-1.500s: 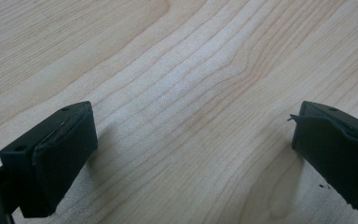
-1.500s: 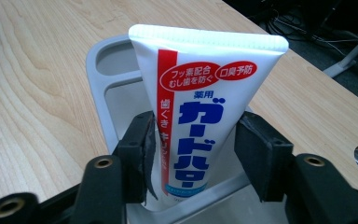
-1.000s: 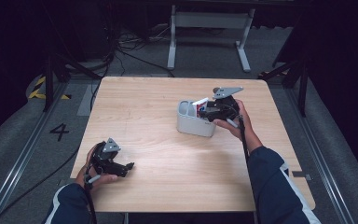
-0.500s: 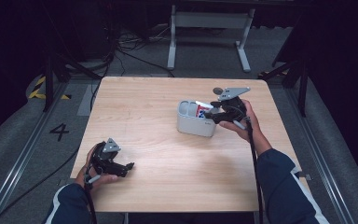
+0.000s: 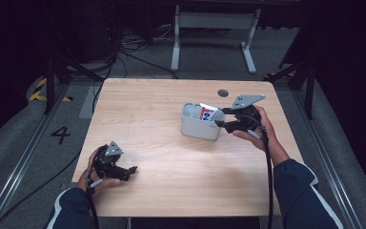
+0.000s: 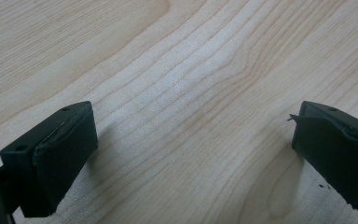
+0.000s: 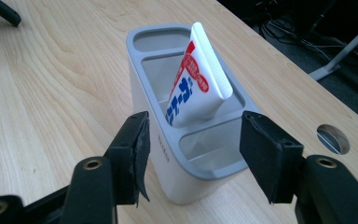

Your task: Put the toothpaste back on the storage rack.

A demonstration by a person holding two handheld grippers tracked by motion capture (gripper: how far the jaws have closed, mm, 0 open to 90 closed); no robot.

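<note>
A grey holder (image 5: 199, 128) with three compartments stands right of the table's middle. A red, white and blue tube (image 5: 207, 113) leans in its middle compartment (image 7: 161, 74), crimped end up (image 7: 210, 63). My right gripper (image 5: 218, 117) hovers just right of the holder. Its jaws (image 7: 196, 128) are open, one on either side of the holder's near end, touching nothing. My left gripper (image 5: 130, 172) rests near the table's front left, and its jaws (image 6: 191, 140) are wide open over bare wood.
The wooden table (image 5: 147, 109) has a round cable hole (image 5: 223, 92) behind the holder, also seen in the right gripper view (image 7: 333, 138). Beyond the far edge are a white metal stand (image 5: 214, 28) and floor cables (image 5: 124, 43).
My right gripper has drawn back to the right, away from the holder's top, and risen a little. The tube stays in the holder. The left hand has not moved.
</note>
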